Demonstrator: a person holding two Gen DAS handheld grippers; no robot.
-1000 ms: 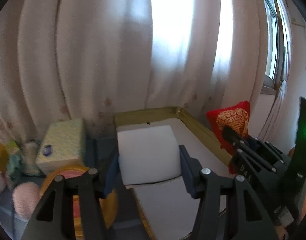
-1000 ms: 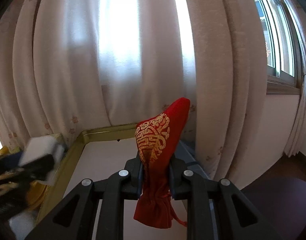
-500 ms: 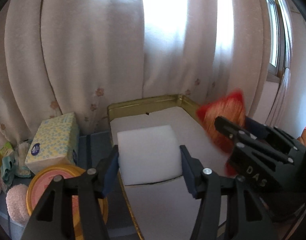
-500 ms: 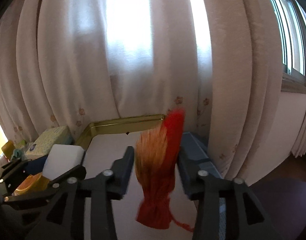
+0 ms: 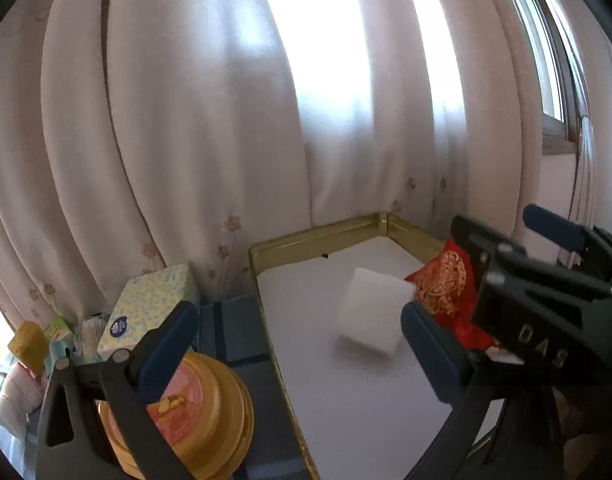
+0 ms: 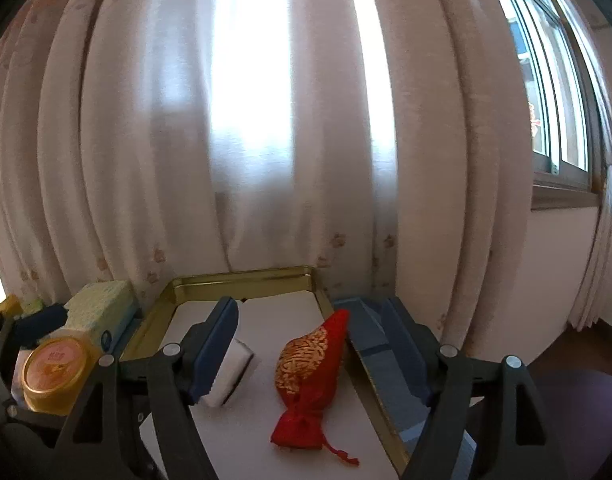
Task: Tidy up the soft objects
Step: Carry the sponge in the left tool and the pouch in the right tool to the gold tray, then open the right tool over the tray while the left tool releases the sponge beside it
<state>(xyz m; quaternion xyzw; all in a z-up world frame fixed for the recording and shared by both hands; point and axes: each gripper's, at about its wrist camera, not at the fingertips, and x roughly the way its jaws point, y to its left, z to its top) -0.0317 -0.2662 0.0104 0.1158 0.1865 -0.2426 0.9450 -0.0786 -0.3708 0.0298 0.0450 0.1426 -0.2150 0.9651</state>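
My left tool has just been opening and its jaws stand wide apart, nothing pressed between them; the white foam block lies ahead of it, loose on the white liner of the gold-rimmed tray. My right tool has also just been opening, jaws apart; the red embroidered pouch lies on the liner between its fingers, touching neither. The tissue box and yellow tin sit by the left tool's left finger.
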